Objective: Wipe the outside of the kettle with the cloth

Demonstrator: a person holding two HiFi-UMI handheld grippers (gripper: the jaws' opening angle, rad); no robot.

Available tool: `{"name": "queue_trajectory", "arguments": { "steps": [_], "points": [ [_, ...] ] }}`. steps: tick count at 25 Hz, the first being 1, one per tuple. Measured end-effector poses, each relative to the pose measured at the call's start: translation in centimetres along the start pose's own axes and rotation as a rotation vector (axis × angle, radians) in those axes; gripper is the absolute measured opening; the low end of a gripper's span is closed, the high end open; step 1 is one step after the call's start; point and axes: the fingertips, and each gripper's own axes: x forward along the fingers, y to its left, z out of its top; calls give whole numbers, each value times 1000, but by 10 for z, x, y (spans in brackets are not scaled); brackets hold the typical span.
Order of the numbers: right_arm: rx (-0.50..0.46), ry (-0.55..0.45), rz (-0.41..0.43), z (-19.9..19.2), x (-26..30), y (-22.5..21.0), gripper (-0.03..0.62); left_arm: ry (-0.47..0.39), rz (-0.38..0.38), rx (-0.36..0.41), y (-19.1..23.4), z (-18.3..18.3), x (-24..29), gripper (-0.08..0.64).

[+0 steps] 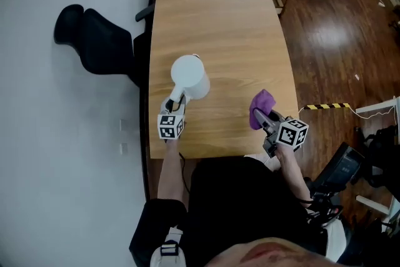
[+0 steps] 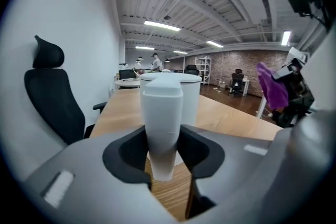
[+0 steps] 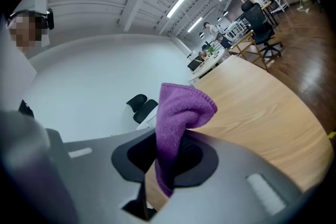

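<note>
1. Between the jaws of your left claw [image 1: 175,103] stands the kettle's handle [image 2: 163,123]. It is upright, and both pads are closed against its sides.
2. Just ahead of that claw, the white kettle [image 1: 189,77] sits on the wooden table [image 1: 219,15], with its body straight beyond the handle.
3. Your right claw [image 1: 267,119] is clamped on the purple cloth [image 3: 181,113]. The cloth bunches up above the jaws, and a short tail hangs below them.
4. Seen from your left claw, the cloth is off to the right and well apart from the kettle, with tabletop between them.
5. Further out on your left claw's left side, a black chair [image 1: 94,37] stands by the white wall, just beside the table's edge.
</note>
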Motion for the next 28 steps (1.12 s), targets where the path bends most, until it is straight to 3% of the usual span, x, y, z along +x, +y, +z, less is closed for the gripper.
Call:
{"name": "queue_trajectory", "arguments": {
  "steps": [3,6,8,12,16,19,23,28],
  "points": [
    [-13,12,-15,-16,-8,11,63,-9,-146,42,-37,1,-13,61],
    [-57,1,-36,23,25,11,63,-31,-324,125,-59,23,29,61],
    [-137,24,-54,44,57,20,63,-20,-433,187,-68,34,48,61],
    [-345,167,-73,36,96,66,64,8,-582,273,-107,32,34,61],
    [-630,341,-86,31,154,116,63,-1,-607,267,-120,22,44,61],
    [-760,482,-68,-1,190,135,63,-9,-591,263,-124,23,41,63],
    [-849,697,-107,-42,203,113,63,-24,-562,262,-135,28,40,63],
    [-839,681,-144,-38,200,100,61,-44,-557,246,-132,26,43,64]
  ]
}}
